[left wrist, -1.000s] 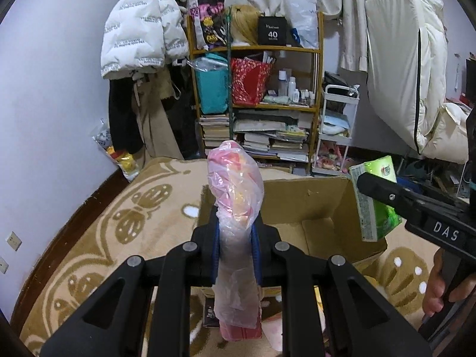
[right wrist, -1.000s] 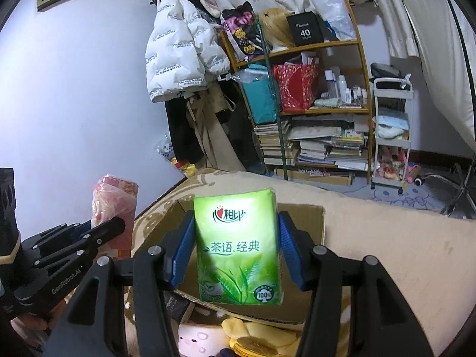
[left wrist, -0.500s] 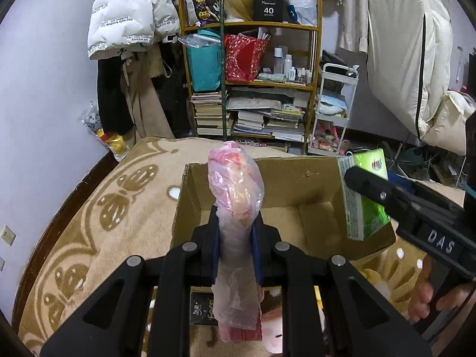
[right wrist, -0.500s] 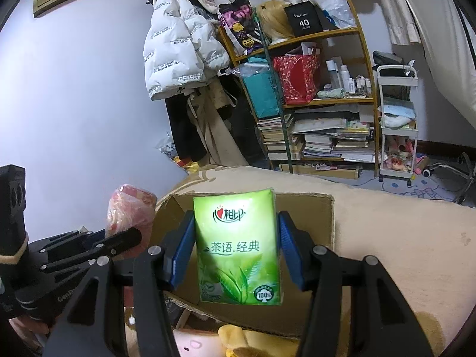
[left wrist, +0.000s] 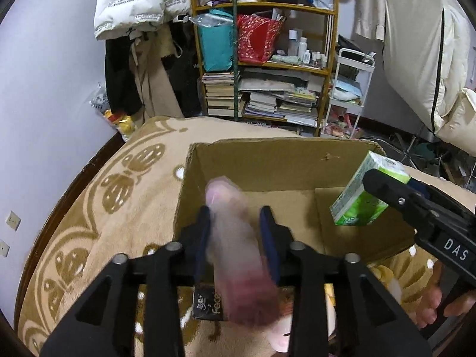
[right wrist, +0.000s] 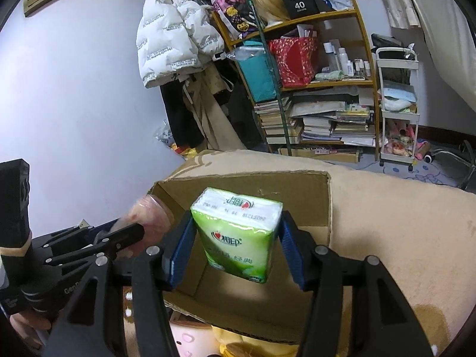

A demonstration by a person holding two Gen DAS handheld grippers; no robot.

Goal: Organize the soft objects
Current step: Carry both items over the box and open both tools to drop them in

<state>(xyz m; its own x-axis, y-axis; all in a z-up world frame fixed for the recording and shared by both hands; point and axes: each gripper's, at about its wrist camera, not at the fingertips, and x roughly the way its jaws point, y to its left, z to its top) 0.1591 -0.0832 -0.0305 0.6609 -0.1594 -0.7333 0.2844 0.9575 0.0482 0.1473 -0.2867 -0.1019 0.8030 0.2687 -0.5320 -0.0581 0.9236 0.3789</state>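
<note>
An open cardboard box (left wrist: 267, 160) lies on a beige patterned blanket (left wrist: 104, 208). My left gripper (left wrist: 236, 232) hangs over the box's near left edge, its jaws opening. A pink soft item in a clear plastic bag (left wrist: 235, 238) is blurred between them, sliding down, with a gap at the right pad. Over the box (right wrist: 238, 184), my right gripper (right wrist: 236, 253) has its jaws opening too. The green tissue pack (right wrist: 238, 232) between them has tipped forward, clear of both pads. The pack (left wrist: 366, 196) also shows in the left wrist view.
Behind the blanket stand a crowded bookshelf (left wrist: 267, 89) and a white cart (left wrist: 351, 89). A black packet (left wrist: 205, 303) and plush toys (right wrist: 190, 339) lie in front of the box. A person's hand (left wrist: 431, 303) holds the right gripper's handle.
Both grippers sank toward the box. The left jaws spread and the pink bag began dropping. The right jaws widened and the tissue pack tipped forward.
</note>
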